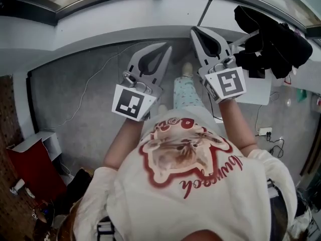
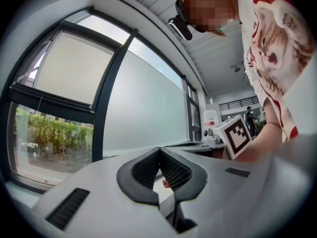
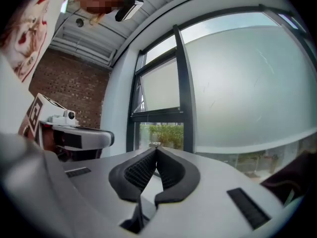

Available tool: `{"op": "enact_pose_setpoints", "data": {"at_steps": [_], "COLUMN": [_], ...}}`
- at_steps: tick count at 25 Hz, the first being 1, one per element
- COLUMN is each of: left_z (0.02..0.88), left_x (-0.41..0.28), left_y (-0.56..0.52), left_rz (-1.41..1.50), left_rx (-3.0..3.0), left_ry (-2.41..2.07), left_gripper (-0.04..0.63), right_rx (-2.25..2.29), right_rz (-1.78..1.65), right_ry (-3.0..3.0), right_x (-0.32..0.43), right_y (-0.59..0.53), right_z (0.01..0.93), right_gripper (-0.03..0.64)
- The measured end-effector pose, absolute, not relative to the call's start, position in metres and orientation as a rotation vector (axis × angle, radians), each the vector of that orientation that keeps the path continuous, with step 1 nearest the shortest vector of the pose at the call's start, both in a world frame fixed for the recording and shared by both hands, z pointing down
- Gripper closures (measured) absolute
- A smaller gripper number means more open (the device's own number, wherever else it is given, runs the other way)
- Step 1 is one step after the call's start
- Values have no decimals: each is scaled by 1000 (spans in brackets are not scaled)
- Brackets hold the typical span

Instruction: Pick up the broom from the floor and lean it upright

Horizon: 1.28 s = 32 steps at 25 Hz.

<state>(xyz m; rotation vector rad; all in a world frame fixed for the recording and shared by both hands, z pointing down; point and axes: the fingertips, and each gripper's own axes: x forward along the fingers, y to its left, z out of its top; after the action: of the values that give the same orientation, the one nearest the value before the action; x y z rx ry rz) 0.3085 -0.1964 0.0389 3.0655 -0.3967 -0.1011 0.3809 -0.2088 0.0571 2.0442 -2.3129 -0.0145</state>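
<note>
In the head view a thin dark rod, which looks like the broom's handle [image 1: 207,6], stands against the white window wall. Its lower part and the broom head are hidden behind my right gripper [image 1: 193,30]. That gripper is held level with its tips just below the rod and its jaws shut on nothing, as the right gripper view [image 3: 157,148] confirms. My left gripper [image 1: 168,47] is raised beside it, also pointing at the window, shut and empty [image 2: 159,148]. Neither gripper view shows the broom.
A white table [image 1: 261,92] at the right carries a black garment [image 1: 271,39]. A red box [image 1: 30,167] stands at the lower left. A thin cable [image 1: 90,84] runs over the grey floor and a power strip [image 1: 264,132] lies at the right. The person's legs are below the grippers.
</note>
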Motion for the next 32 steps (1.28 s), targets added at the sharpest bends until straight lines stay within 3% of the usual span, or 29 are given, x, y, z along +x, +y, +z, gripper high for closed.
{"op": "enact_pose_setpoints", "data": {"at_steps": [5,9,21,27,32], "left_z": [77,88,56,49,38], "left_x": [211,181,194,232,247], "left_y": [-148,-115,5,127,219], "left_rz": [95,136,48,-55,-94], "left_rx": [3003,2992,3064,3025,3032], "left_ry": [-409,-369,-348,-351,-345], "left_gripper": [575,575,574,574,574], "right_rx": [1988,1974,1971,1915,1851], "right_rz": [364,376,212,47,108], "right_ry": [-2419,-2415,-2480,-2434,-2452], "right_x": [262,234,232,264,277], "right_y": [-129,-89,29,154,224], "right_z": [91,83,48,38,57], "right_gripper": [592,592,592,592,592]}}
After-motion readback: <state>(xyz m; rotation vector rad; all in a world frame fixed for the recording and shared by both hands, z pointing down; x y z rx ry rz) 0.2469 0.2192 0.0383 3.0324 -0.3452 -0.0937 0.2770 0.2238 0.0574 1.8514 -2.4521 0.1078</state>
